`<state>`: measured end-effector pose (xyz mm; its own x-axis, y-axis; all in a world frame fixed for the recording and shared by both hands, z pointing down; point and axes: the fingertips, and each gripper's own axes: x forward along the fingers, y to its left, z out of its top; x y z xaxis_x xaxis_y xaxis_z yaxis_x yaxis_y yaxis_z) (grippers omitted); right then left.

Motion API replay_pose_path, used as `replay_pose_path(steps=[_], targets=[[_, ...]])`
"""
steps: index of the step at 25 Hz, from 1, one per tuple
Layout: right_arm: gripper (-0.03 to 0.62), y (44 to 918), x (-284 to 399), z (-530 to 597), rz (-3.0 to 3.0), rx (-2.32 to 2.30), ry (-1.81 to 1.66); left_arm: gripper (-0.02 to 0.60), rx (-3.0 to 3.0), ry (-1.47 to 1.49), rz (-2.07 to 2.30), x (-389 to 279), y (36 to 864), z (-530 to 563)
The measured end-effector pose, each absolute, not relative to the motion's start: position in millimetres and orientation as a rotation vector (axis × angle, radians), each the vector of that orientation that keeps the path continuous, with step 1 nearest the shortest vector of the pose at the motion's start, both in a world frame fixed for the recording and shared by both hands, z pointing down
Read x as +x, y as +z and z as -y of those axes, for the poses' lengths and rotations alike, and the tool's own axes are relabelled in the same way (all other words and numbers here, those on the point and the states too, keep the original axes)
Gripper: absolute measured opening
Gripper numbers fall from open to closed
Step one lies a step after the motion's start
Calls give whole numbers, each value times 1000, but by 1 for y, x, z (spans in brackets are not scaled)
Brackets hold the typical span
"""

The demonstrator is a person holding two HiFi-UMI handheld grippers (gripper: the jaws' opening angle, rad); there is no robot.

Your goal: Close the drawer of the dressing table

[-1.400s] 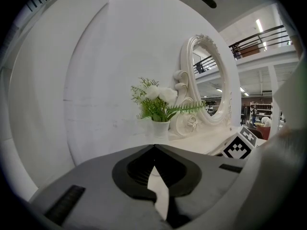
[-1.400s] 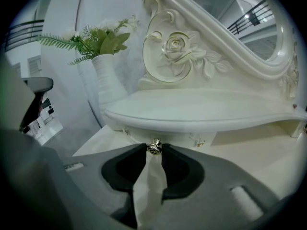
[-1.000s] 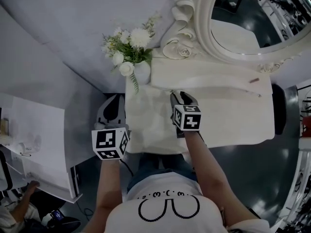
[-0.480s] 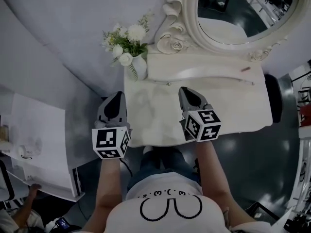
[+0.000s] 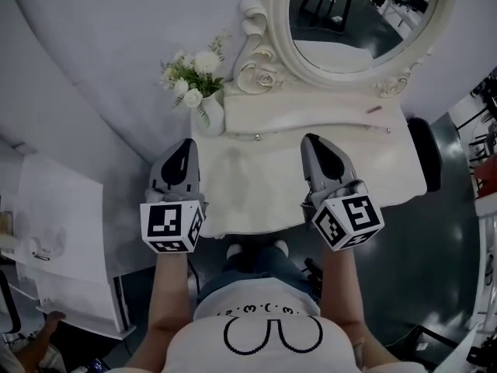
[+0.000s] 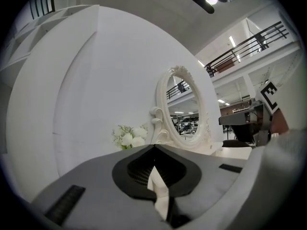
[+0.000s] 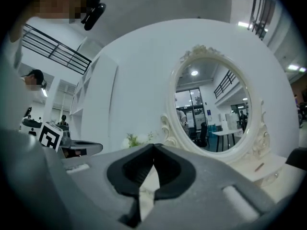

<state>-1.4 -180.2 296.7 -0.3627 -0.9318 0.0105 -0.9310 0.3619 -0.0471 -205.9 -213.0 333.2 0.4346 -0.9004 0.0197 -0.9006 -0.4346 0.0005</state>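
The white dressing table (image 5: 256, 200) stands below me, and from above no drawer sticks out past its front edge. A small knob (image 5: 257, 137) shows on the raised back shelf. My left gripper (image 5: 185, 144) hovers over the table's left edge, held level, its jaws shut with nothing between them. My right gripper (image 5: 312, 140) hangs over the table's middle right, also shut and empty. In the left gripper view the left gripper's tips (image 6: 154, 146) meet, pointing towards the mirror. In the right gripper view the right gripper's tips (image 7: 154, 146) meet the same way.
An oval mirror (image 5: 353, 22) in a carved white frame rises at the table's back. A vase of white flowers (image 5: 203, 92) stands at the back left. A dark stool (image 5: 423, 154) is at the table's right end, and a white shelf unit (image 5: 54, 231) at the left.
The right gripper has drawn back from the table's middle towards me, to the right and upward. The left gripper has lifted a little. More of the mirror has come into view.
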Motion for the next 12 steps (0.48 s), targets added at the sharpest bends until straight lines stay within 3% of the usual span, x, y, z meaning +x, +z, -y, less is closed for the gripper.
replay_pose_path(steps=[12], targets=[[-1, 223, 52, 163, -2600, -1761, 307, -2, 2743, -112, 1793, -149, 252, 198]])
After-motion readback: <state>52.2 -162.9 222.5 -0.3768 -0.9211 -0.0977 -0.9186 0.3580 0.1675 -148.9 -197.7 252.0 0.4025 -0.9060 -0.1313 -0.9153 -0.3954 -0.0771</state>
